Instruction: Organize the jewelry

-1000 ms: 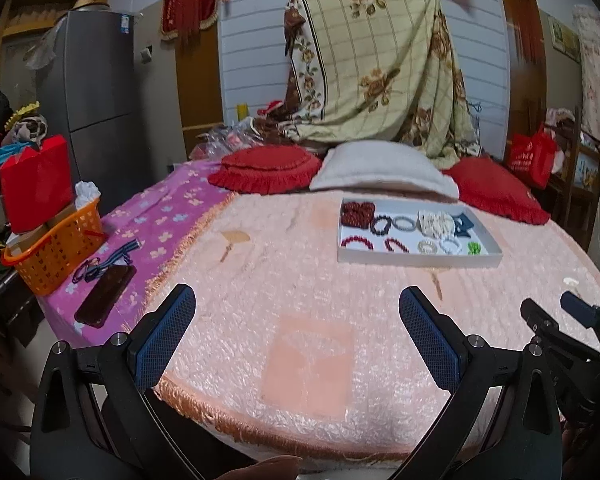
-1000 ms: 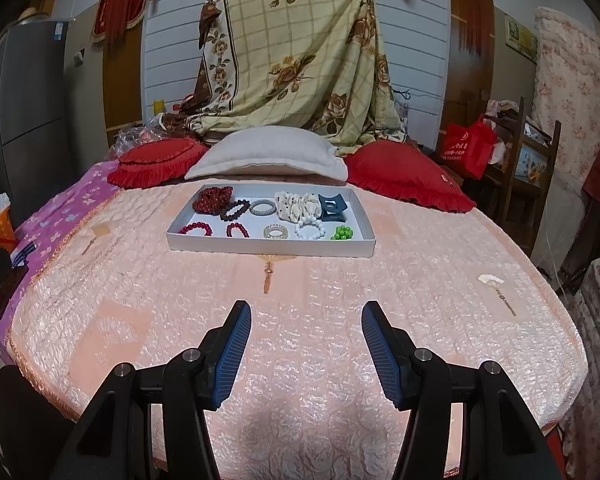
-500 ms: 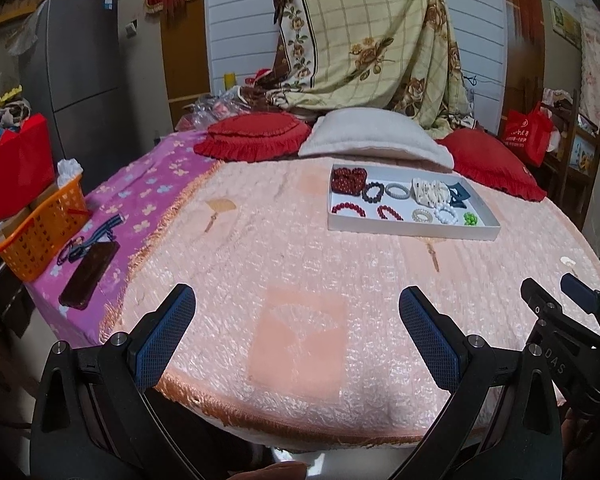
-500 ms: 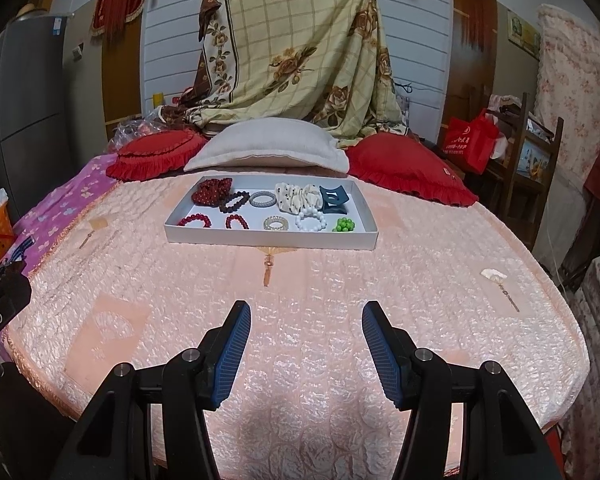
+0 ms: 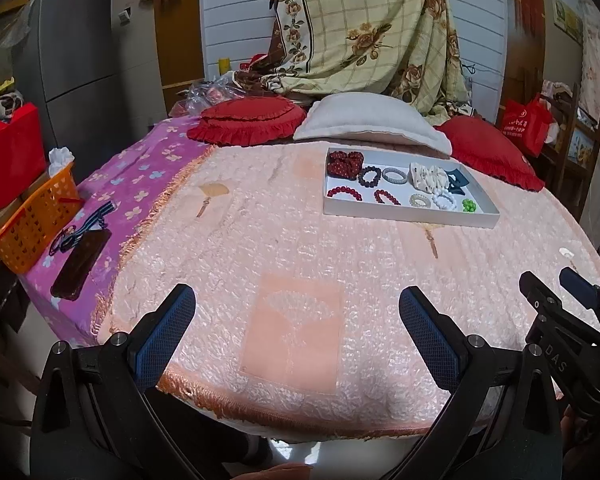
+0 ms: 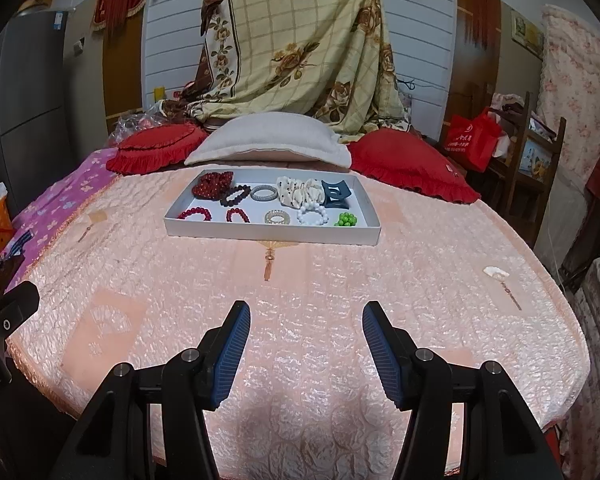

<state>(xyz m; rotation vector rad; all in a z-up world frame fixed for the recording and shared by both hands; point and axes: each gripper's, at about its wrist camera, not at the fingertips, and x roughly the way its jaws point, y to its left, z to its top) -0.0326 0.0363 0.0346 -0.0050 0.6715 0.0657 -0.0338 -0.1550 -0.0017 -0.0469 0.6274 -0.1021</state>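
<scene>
A shallow white tray lies on the pink bedspread, far ahead of both grippers. It holds several pieces: red bead bracelets, a dark bead bracelet, a cream scrunchie, a white bead bracelet, green beads and a dark blue claw clip. My right gripper hovers over the bedspread near its front edge, open, with nothing between its fingers. My left gripper stands wide open and empty, to the left of the right gripper.
Two red cushions and a white pillow lie behind the tray. A purple flowered cloth at the left bears a dark phone and a striped strap. An orange basket stands beyond the bed's left edge.
The left gripper has tipped and sunk a little, so the bed and tray sit higher and closer in its view. The right gripper has stayed still.
</scene>
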